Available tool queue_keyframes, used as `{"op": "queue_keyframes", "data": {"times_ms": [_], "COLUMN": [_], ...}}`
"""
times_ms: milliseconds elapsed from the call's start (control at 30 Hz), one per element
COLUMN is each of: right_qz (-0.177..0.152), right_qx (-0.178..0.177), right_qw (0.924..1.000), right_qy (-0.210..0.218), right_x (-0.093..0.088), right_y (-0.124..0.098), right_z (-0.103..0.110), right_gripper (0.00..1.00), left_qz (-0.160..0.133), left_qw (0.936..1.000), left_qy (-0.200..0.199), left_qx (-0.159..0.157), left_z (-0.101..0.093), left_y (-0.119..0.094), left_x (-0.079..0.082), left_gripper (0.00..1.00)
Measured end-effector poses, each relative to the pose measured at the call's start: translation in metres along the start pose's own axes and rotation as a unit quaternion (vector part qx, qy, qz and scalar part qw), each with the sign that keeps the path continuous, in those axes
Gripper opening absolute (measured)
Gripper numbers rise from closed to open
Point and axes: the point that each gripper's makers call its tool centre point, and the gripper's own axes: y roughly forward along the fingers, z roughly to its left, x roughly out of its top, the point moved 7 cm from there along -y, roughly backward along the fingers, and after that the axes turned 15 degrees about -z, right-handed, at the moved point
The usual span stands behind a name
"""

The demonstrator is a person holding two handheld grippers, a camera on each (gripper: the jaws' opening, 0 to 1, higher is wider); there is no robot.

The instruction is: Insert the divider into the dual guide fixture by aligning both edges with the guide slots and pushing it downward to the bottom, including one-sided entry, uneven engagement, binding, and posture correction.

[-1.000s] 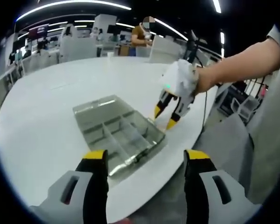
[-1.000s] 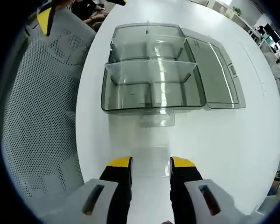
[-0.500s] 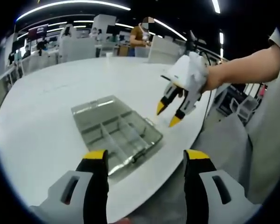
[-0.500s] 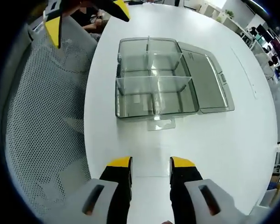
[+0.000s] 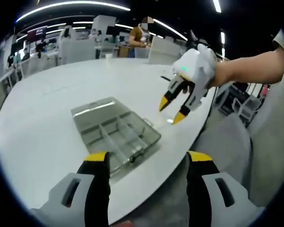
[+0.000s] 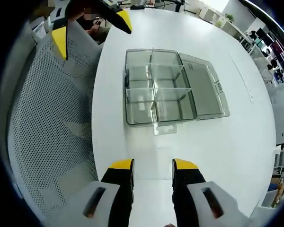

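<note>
The left gripper point(image 5: 147, 163) hangs above the table point(image 5: 47, 127) with its yellow-tipped jaws spread wide and nothing between them; in the right gripper view its two yellow tips point(image 6: 92, 28) show at the upper left, also apart and bare. The right gripper point(image 6: 153, 165) has its jaws at a narrow gap with only bare tabletop seen through it, holding nothing; in the left gripper view it point(image 5: 172, 109) is raised above the table's near edge, tips pointing down and apart, carried by a hand point(image 5: 222, 75) on a bare forearm. The clear box point(image 6: 161, 92) lies flat on the white table point(image 6: 217, 156), well ahead of both grippers and touched by neither. Its hinged lid point(image 6: 206, 90) lies open flat beside the tray. A clear divider point(image 6: 161, 88) stands upright across the tray, and another clear wall crosses it, making four compartments; how deep the divider sits cannot be told. A small clear tab point(image 6: 164, 128) juts from the tray's near edge. A grey mesh chair point(image 6: 47, 132) stands against the table's edge. The room behind is an open office with white desks point(image 5: 75, 47), ceiling strip lights point(image 5: 75, 4) and a person point(image 5: 142, 35) standing at the far side of the table.
</note>
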Motion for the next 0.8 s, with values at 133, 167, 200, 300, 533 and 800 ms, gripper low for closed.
{"op": "queue_keyframes", "data": {"times_ms": [133,167,200,300,533,800], "right_qz": [-0.003,-0.004,-0.005,-0.009,-0.019,-0.028], "right_qx": [-0.004,-0.005,-0.007,-0.012,-0.021,-0.028], "right_qw": [1.0,1.0,1.0,0.9999,0.9995,0.9991], "right_qy": [-0.001,-0.002,-0.003,-0.004,-0.012,-0.019], "right_x": [0.003,0.003,0.004,0.007,0.016,0.024], "right_y": [-0.005,-0.006,-0.007,-0.011,-0.02,-0.028], "right_z": [0.002,0.002,0.003,0.004,0.008,0.014], "right_gripper": [0.26,0.27,0.27,0.27,0.27,0.27], "left_qz": [-0.001,-0.002,-0.002,-0.002,-0.001,-0.001], "left_qw": [1.0,1.0,1.0,1.0,1.0,1.0], "left_qy": [0.003,0.003,0.003,0.005,0.004,-0.001], "left_qx": [0.0,0.0,-0.001,-0.003,-0.007,-0.009], "left_z": [-0.001,-0.001,-0.001,-0.003,-0.006,-0.007], "left_y": [-0.002,-0.002,-0.002,-0.002,-0.003,-0.004], "left_x": [0.002,0.002,0.002,0.002,0.002,0.002], "left_gripper": [0.63,0.63,0.63,0.63,0.63,0.62]}}
